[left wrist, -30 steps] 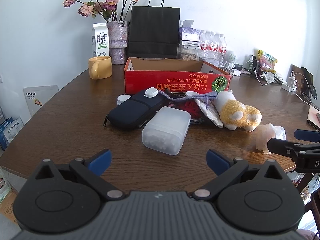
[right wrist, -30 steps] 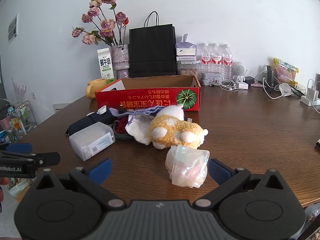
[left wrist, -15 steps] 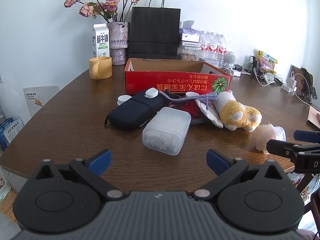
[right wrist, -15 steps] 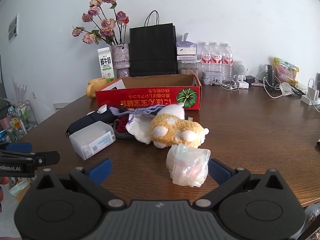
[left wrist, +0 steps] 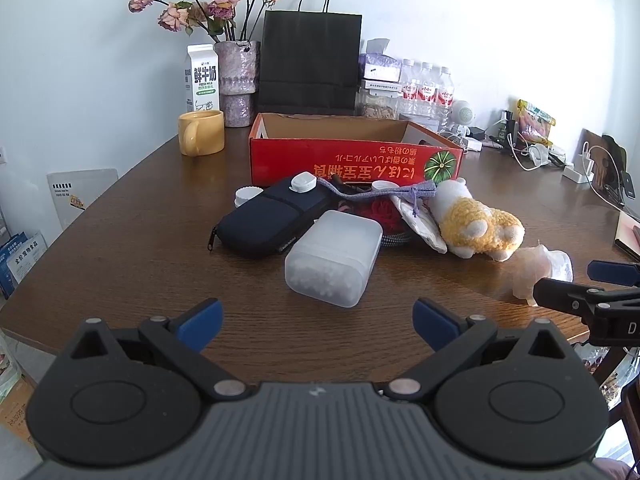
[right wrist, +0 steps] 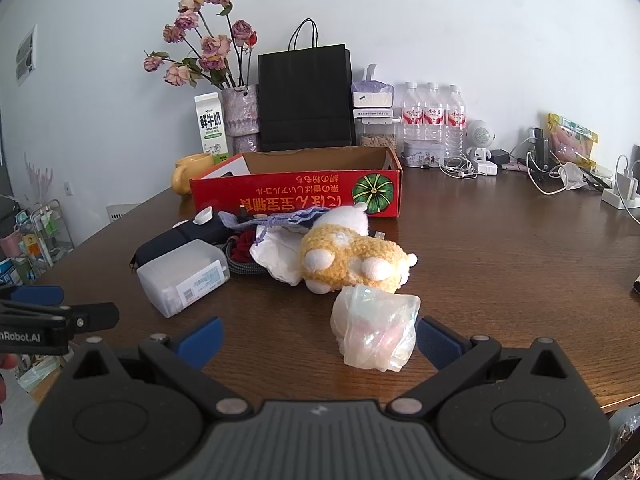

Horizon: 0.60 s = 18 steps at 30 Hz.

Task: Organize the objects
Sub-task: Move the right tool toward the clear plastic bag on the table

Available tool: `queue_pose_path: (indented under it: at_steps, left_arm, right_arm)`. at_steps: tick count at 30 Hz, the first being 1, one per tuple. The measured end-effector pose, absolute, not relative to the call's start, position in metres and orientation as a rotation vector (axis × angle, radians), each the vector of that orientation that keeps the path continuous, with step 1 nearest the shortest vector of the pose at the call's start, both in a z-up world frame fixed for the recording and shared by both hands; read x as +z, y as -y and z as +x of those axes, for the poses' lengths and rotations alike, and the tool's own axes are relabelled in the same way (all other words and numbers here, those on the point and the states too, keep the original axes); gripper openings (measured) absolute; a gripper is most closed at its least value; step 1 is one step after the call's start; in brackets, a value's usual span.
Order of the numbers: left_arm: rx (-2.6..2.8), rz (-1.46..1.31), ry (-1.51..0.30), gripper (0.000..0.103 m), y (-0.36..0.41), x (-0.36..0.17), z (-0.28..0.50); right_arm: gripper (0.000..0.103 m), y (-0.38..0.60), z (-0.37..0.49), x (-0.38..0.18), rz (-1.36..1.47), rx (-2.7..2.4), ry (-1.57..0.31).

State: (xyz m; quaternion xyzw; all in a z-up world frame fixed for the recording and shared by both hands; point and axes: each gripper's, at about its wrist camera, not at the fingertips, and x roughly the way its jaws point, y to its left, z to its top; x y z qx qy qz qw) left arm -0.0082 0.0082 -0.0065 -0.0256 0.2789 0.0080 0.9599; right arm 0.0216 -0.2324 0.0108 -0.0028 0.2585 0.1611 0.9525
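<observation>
A red cardboard box [left wrist: 356,160] stands open on the brown table [left wrist: 140,240]; it also shows in the right wrist view [right wrist: 296,196]. In front of it lie a dark pouch [left wrist: 268,216], a frosted plastic case [left wrist: 334,256], a yellow plush toy [left wrist: 476,224] and a crumpled clear bag [right wrist: 378,326]. My left gripper [left wrist: 316,322] is open and empty, just short of the frosted case. My right gripper [right wrist: 318,338] is open, with the clear bag close by its right finger.
A yellow mug [left wrist: 200,138], a milk carton [left wrist: 202,78], a vase of dried roses [left wrist: 236,80], a black paper bag [left wrist: 310,62] and water bottles [left wrist: 426,90] line the back. Cables and chargers [right wrist: 560,176] lie at the right. The table's front edge is near both grippers.
Both grippers have crept slightly forward toward the pile. Nothing was taken hold of and the objects have not moved.
</observation>
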Motion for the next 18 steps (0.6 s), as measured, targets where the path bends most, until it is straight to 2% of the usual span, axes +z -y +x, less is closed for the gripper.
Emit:
queue_pose_path:
  at_steps: [18]
  left_arm:
    - [0.017, -0.056, -0.572, 0.103, -0.0092, -0.0086, -0.0081]
  right_arm:
    - [0.103, 0.2338, 0.0213, 0.0100, -0.007, 0.330, -0.529]
